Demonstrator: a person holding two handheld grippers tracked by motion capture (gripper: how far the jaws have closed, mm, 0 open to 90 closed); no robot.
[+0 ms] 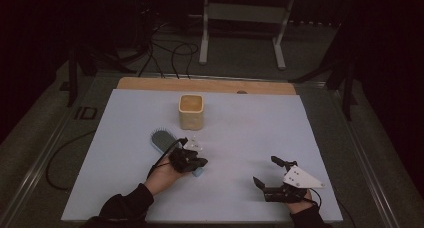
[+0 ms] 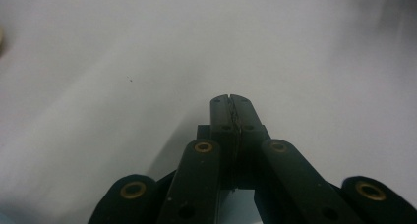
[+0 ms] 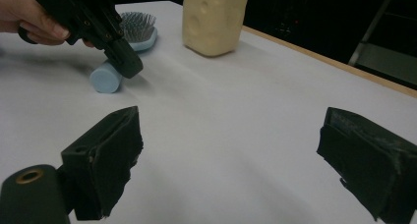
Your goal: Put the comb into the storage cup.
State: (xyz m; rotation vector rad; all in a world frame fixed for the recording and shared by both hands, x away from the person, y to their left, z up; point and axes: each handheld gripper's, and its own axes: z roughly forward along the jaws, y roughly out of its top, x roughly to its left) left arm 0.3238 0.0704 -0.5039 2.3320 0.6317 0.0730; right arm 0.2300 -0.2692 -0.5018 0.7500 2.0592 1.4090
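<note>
A light blue hairbrush (image 1: 165, 142) lies flat on the white surface (image 1: 240, 138), bristles up. Its long axis runs diagonally in the high view: the oval bristled head points up and to the left, away from the person, and the round handle (image 3: 105, 77) runs down and to the right, toward the person's side, ending in a blunt cylindrical butt. In the right gripper view the handle's round end faces the camera and the bristled head (image 3: 137, 27) lies behind it. The left tongs (image 1: 192, 163), carried in the person's left hand (image 1: 162, 177), sit over the handle end of the brush; in the right gripper view their black tip rests down against the top of the handle near its butt. Seen in the left gripper view, the two jaws are pressed flat together with nothing between them, so they grip nothing. The right tongs (image 1: 265, 172) rest low over the surface at the near right, well apart from the brush, their jaws spread wide and empty. A cream-coloured square cup (image 1: 191, 111) stands upright just beyond the brush head, near it but not touching, toward the wooden far edge of the surface.
</note>
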